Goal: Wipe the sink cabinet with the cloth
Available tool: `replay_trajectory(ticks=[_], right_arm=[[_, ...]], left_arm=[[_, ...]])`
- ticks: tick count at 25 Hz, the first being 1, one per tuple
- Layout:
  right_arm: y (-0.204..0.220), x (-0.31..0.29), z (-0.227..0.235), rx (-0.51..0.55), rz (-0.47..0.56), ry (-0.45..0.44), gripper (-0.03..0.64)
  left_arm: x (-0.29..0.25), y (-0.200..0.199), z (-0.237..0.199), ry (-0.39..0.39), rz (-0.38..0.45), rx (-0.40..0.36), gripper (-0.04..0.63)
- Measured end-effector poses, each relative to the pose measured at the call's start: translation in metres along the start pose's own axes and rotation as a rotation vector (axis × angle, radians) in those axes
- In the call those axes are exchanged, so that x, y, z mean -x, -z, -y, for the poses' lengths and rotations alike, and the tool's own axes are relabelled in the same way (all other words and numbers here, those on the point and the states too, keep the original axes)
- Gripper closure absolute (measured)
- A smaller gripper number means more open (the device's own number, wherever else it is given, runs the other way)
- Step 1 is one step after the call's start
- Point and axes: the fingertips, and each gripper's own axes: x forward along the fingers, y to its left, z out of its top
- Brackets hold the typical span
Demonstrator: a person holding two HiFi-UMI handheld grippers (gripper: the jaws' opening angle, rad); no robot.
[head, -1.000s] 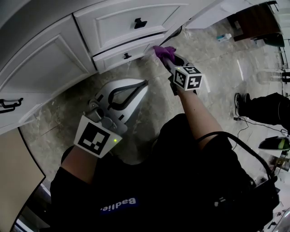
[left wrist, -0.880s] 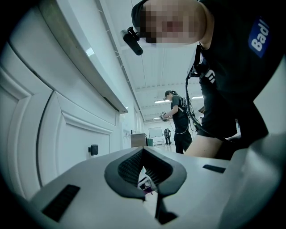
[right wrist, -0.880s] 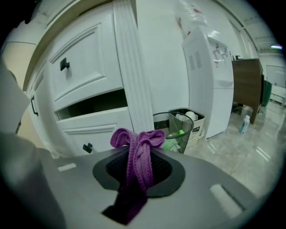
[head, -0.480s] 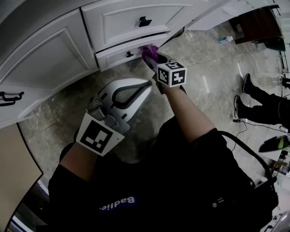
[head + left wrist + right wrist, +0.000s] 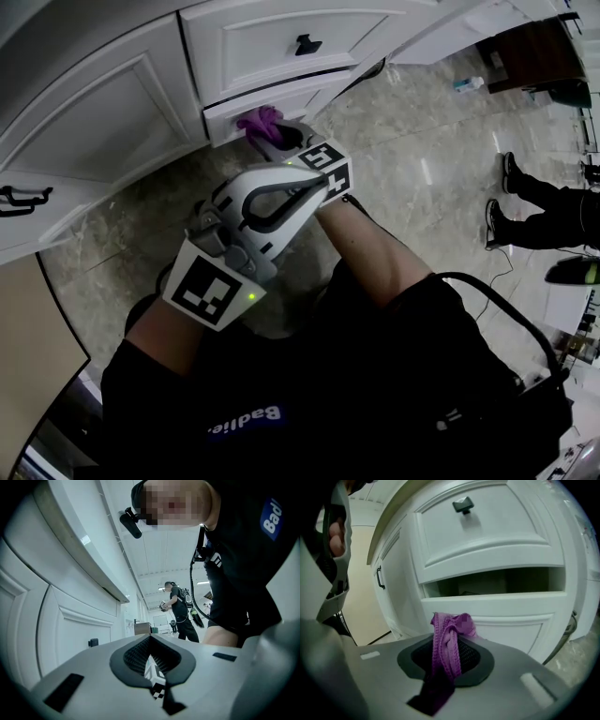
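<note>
White sink cabinet fronts rise over marble floor. The right gripper is clamped on the purple cloth, which sits at the lower drawer front below a dark gap. The left gripper has its jaws together and empty, and its view alone shows a distant person.

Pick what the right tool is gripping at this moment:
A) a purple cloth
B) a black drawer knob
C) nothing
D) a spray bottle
A: in the right gripper view, the right tool is clamped on the purple cloth, which sits bunched between its jaws in front of the white sink cabinet.
</note>
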Motion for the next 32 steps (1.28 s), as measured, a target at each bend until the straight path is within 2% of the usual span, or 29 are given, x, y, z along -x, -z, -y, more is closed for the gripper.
replay_trajectory(ticks=[4, 15, 17, 21, 27, 29, 32], right_arm=[[0.012, -0.003, -0.008, 0.017, -0.044, -0.027, 0.537], [0.056, 0.016, 0.015, 0.070, -0.171, -0.033, 0.537], [0.062, 0.029, 0.039, 0.060, -0.192, 0.008, 0.537], [0.079, 0.062, 0.112, 0.027, -0.235, 0.165, 0.537], [0.072, 0.081, 0.189, -0.091, -0.195, 0.392, 0.537], [0.069, 0.073, 0.195, -0.103, -0.190, 0.411, 0.537], [0.066, 0.051, 0.179, -0.074, -0.199, 0.379, 0.537]], left_arm=[[0.004, -0.001, -0.001, -0.007, -0.001, 0.005, 0.606], [0.008, -0.010, -0.001, -0.015, 0.007, -0.012, 0.606], [0.007, -0.011, 0.000, -0.013, 0.011, -0.013, 0.606], [0.006, -0.011, 0.002, -0.009, 0.005, -0.016, 0.606], [0.004, -0.006, 0.003, -0.008, -0.002, -0.009, 0.606], [0.003, -0.005, 0.005, -0.002, -0.004, -0.007, 0.606], [0.002, -0.002, 0.008, 0.007, -0.011, -0.007, 0.606]])
